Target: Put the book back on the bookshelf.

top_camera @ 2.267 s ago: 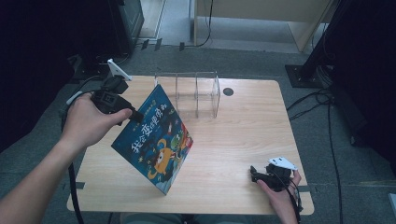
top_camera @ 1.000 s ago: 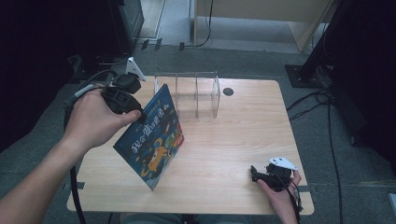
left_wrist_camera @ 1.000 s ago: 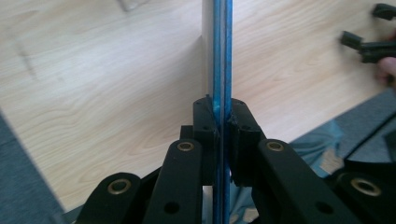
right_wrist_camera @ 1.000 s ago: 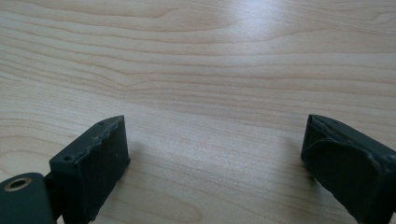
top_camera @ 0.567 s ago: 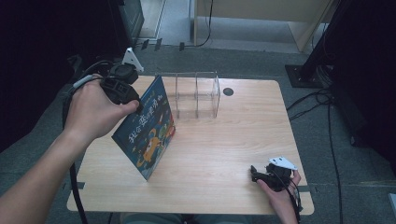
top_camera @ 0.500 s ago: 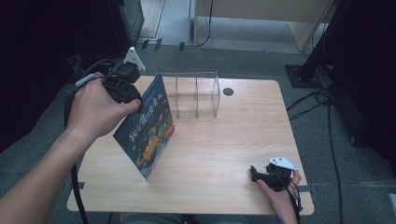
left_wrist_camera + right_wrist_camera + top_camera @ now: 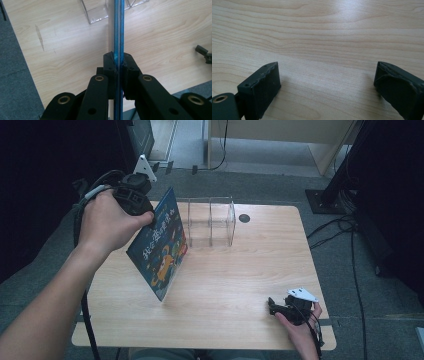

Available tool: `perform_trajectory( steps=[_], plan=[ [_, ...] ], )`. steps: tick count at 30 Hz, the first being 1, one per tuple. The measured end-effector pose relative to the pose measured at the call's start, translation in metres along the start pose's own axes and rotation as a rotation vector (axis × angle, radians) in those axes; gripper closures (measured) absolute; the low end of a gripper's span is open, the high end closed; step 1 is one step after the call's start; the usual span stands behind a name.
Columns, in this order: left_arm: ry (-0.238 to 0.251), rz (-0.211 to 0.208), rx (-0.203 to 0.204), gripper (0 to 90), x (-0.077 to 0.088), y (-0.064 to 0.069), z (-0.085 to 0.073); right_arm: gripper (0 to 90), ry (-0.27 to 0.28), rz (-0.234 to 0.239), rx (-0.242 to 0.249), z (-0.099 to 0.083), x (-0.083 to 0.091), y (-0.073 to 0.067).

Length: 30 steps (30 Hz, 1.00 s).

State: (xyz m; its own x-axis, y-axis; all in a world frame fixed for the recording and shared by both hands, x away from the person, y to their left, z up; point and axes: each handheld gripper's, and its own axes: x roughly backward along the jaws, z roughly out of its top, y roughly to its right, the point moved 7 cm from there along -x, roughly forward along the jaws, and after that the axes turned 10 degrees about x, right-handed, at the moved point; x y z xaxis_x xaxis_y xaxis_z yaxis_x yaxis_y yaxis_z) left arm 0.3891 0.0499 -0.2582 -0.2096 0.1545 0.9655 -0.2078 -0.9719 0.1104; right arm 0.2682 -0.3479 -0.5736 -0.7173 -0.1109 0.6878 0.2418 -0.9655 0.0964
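Observation:
A thin blue picture book hangs tilted above the left half of the wooden table, its lower corner close to the tabletop. My left gripper is shut on the book's upper edge. In the left gripper view the book's blue edge runs straight up from between the pressed pads. A clear acrylic rack with upright dividers stands just right of the book at the table's far side. My right gripper rests at the table's near right corner, and in the right gripper view it is open over bare wood.
The rack's clear base lies ahead in the left gripper view. A round cable hole sits in the table beyond the rack. Dark cabinets and cables surround the table on the floor.
My left hand has carried the book up and away toward the far left, turning it more upright and edge-on toward the rack. The right gripper has stayed in place.

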Motion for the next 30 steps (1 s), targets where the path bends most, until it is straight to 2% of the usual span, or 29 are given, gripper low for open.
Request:
perform_trajectory(
  steps=[14, 20, 24, 30],
  plan=[
    [0.034, 0.019, 0.036, 84.8, -0.002, 0.000, 0.030, 5.9, -0.003, -0.001, -0.001, 0.000, 0.000, 0.000],
    [0.041, 0.006, 0.066, 84.8, 0.001, -0.003, 0.044, 5.9, -0.003, -0.001, -0.001, 0.000, 0.000, 0.000],
    [0.082, 0.009, 0.093, 84.8, 0.001, -0.006, 0.059, 5.9, -0.004, 0.000, -0.002, 0.000, 0.000, 0.000],
    [0.076, 0.013, 0.100, 84.8, -0.002, -0.004, 0.069, 5.9, -0.003, -0.001, -0.006, 0.000, 0.000, 0.000]
  ],
)
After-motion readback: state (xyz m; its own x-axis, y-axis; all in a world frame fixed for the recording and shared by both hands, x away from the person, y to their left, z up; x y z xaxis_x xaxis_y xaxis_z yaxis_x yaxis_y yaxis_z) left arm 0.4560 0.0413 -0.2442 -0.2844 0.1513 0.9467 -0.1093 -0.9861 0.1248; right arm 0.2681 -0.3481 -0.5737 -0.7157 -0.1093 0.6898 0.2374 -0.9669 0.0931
